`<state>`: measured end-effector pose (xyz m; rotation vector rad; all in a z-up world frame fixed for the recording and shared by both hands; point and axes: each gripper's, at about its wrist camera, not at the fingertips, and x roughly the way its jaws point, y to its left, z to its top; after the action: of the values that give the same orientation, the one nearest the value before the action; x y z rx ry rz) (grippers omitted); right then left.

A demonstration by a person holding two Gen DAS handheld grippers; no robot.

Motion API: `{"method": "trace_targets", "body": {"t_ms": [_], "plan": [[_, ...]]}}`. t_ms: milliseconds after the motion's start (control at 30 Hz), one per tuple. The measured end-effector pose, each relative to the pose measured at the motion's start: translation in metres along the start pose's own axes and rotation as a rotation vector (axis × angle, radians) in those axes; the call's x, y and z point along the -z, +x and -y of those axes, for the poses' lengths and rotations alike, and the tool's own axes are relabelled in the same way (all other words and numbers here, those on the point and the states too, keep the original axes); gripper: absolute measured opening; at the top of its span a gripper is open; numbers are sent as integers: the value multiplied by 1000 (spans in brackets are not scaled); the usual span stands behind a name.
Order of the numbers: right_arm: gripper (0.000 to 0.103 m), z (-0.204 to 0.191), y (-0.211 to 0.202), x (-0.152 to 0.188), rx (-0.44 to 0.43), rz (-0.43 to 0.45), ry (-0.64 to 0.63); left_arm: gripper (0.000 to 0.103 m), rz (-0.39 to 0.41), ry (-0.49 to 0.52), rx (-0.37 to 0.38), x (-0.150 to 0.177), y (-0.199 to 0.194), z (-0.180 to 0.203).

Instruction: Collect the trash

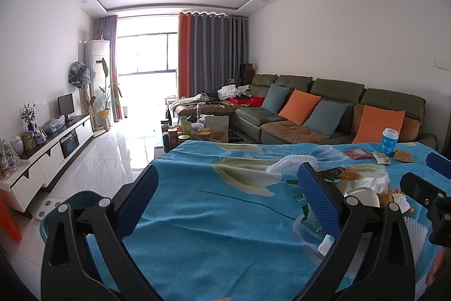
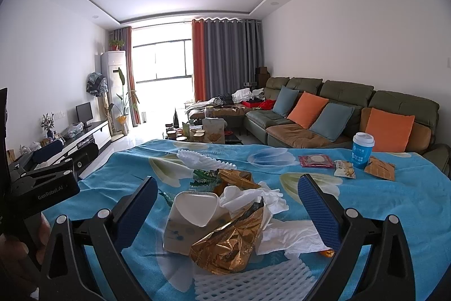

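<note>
A pile of trash lies on the blue flowered tablecloth (image 2: 380, 202): a white paper box (image 2: 191, 219), a gold foil bag (image 2: 231, 241), crumpled tissues (image 2: 284, 233) and white foam netting (image 2: 253, 281). My right gripper (image 2: 225, 205) is open, its jaws on either side of the pile, holding nothing. My left gripper (image 1: 228, 193) is open and empty over bare cloth, left of the pile (image 1: 369, 188). A blue paper cup (image 2: 363, 150), a red packet (image 2: 315, 160) and snack wrappers (image 2: 345, 169) lie farther right.
A teal bin (image 1: 70, 205) shows at the table's left edge, behind the left gripper. A sofa with cushions (image 2: 338, 117) stands behind the table. A cluttered coffee table (image 1: 194, 131) and a TV cabinet (image 1: 50, 157) stand beyond.
</note>
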<state>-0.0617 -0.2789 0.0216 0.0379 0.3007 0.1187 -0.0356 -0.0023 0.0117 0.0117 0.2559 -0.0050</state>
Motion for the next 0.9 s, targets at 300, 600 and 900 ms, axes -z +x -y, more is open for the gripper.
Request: {"method": "trace_targets", "body": {"t_ms": [300,600,900], "plan": [[96,0,0,0,1,0,1,97,2,0,2,0,-1,0],[96,0,0,0,-1,-1,2,97,2,3,1,0,-1,0],[96,-1,2,2,-5,-5,7,97,1,2,4,0,-2,0]]}}
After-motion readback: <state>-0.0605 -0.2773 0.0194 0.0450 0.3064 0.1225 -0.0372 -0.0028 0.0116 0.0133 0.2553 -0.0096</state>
